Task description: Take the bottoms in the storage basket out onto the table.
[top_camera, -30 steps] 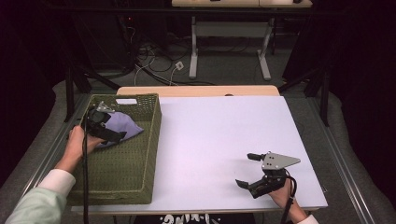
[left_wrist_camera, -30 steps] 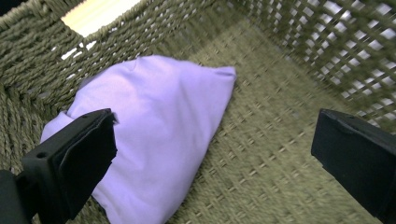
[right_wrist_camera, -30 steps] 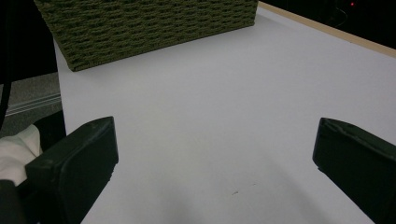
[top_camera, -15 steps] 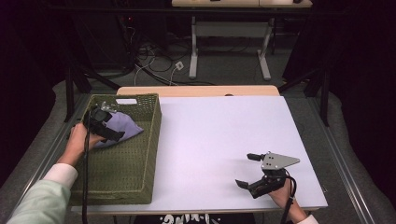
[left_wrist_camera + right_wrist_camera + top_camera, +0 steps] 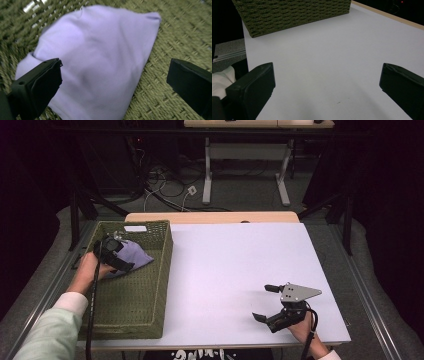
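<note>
left hand-held gripper (image 5: 117,251) sits inside the olive-green woven rectangular basket (image 5: 150,315), at the far end, jaws spread wide and gripping nothing. in the left gripper view the two black jaws stand well apart, one over the lower left edge of the lavender folded cloth (image 5: 100,60), the other off to its right above bare weave. can't tell whether the left jaw touches the fabric.

cloth is the only item i can make out in the basket. it lies on the basket floor in the far part, near the far wall, roughly triangular with soft creases. from the high view it shows as a pale purple patch (image 5: 135,254) just right of the gripper. a small white label (image 5: 135,228) sits on the far rim of the basket. rest of the basket floor is bare weave.

basket stands on the left side of the white table (image 5: 240,270), long axis running away from the person, its left edge overhanging or flush with the table edge, hard to tell which.

right hand-held gripper (image 5: 267,302) is at the near right of the table, well apart from the basket, jaws released and holding nothing, grey three-cornered plate (image 5: 296,292) on top. its own view looks across bare table toward the basket's side wall (image 5: 294,12).
</note>
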A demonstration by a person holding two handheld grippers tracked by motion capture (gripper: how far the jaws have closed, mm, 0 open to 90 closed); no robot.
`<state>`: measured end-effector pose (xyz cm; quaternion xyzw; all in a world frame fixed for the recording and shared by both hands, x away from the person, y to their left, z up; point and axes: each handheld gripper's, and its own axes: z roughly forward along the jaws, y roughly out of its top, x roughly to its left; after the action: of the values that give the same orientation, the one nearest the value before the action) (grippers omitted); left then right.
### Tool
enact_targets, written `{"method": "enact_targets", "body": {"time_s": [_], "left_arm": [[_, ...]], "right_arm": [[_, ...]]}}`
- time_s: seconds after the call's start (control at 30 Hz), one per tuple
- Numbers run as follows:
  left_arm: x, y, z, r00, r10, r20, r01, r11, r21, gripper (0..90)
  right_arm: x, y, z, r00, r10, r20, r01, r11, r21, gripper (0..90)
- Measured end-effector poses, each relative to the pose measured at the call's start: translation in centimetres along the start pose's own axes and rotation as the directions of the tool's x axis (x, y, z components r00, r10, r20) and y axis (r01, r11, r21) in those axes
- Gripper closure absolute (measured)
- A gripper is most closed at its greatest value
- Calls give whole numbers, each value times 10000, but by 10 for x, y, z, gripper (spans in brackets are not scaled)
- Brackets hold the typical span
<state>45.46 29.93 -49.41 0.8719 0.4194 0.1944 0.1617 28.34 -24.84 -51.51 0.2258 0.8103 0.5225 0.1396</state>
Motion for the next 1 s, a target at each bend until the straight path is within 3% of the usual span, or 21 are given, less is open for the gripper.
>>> {"method": "enact_targets", "body": {"time_s": [0.23,0.33,0.6,0.8,1.0], "left_arm": [[3,-6,14,9997,-227,-88,232,9981,563,0],[4,-9,21,9992,-395,114,382,9946,970,0],[6,-13,30,9986,-527,-109,537,9869,1522,0],[4,-13,34,9975,-591,-379,650,9817,1789,13],[4,-13,35,9971,-478,-586,581,9803,1889,84]], "right_arm": [[1,0,0,10000,-56,-66,56,10000,4,0],[1,0,0,10000,-11,-80,10,10000,-14,0],[2,0,1,9999,26,-122,-25,10000,44,0],[1,0,-1,10000,55,-69,-56,10000,-12,0],[2,0,1,9999,-23,-112,23,10000,35,0]]}}
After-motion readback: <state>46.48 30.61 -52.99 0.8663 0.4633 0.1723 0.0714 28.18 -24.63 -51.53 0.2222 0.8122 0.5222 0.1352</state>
